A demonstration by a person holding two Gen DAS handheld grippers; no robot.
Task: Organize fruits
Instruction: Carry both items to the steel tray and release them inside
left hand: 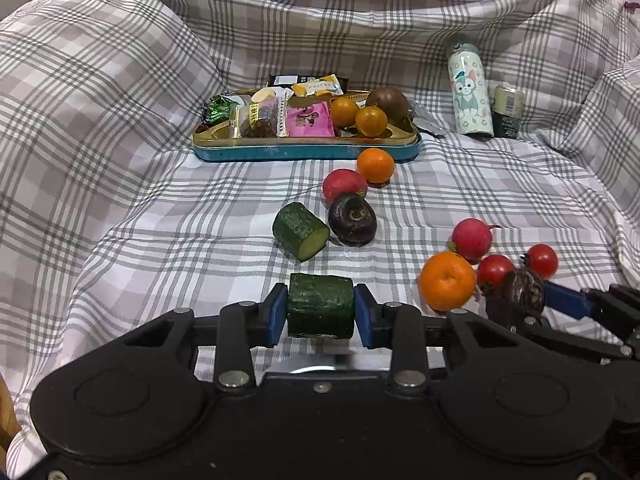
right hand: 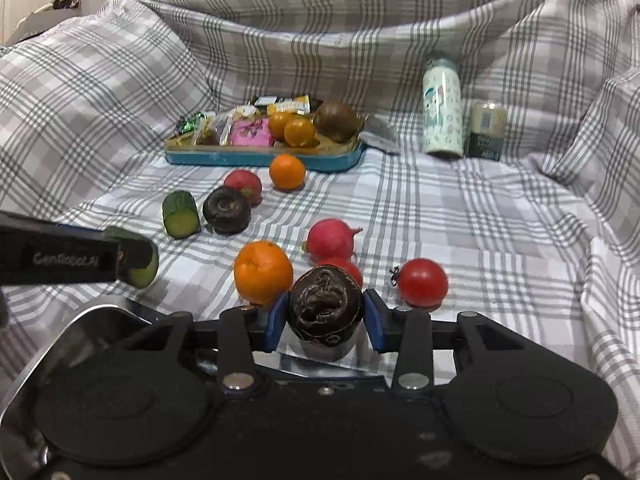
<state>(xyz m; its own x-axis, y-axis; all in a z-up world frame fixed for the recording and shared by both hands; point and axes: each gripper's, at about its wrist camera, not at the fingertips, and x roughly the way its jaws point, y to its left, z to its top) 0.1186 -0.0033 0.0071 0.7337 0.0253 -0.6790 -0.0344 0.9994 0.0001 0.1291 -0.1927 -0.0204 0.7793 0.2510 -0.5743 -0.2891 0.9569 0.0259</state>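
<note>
The left hand-held gripper [left hand: 320,312] is clamped on a cucumber chunk [left hand: 320,305], its blue pads pressed against the two cut ends, and the piece is held just above the plaid sheet [left hand: 140,208]. The right hand-held gripper [right hand: 324,314] is closed around a dark purple-black round fruit [right hand: 325,304], wrinkly end facing the camera.

Just beyond the right hand-held gripper a big orange [right hand: 263,271] is seen on the near left, a tomato [right hand: 422,281] on the right, a second tomato [right hand: 346,268] mostly hidden behind the held fruit, and a pink-red radish [right hand: 331,240] just past that. In the left view the same bunch is found on the right side.

Further out, around the middle of the sheet, a second cucumber chunk [left hand: 301,231] is lying on its side, with another dark round fruit [left hand: 352,219] right beside it. A second radish [left hand: 344,185] is tucked just behind that, and a small orange [left hand: 375,165] is parked near the front edge of the blue tray [left hand: 304,151].

The tray is loaded with wrapped snacks [left hand: 272,114] on the left, and two small oranges [left hand: 371,121] plus a brown round fruit [left hand: 387,103] on the right. Far right, a cartoon-print bottle [left hand: 469,94] is stood next to a small can [left hand: 507,112].
</note>
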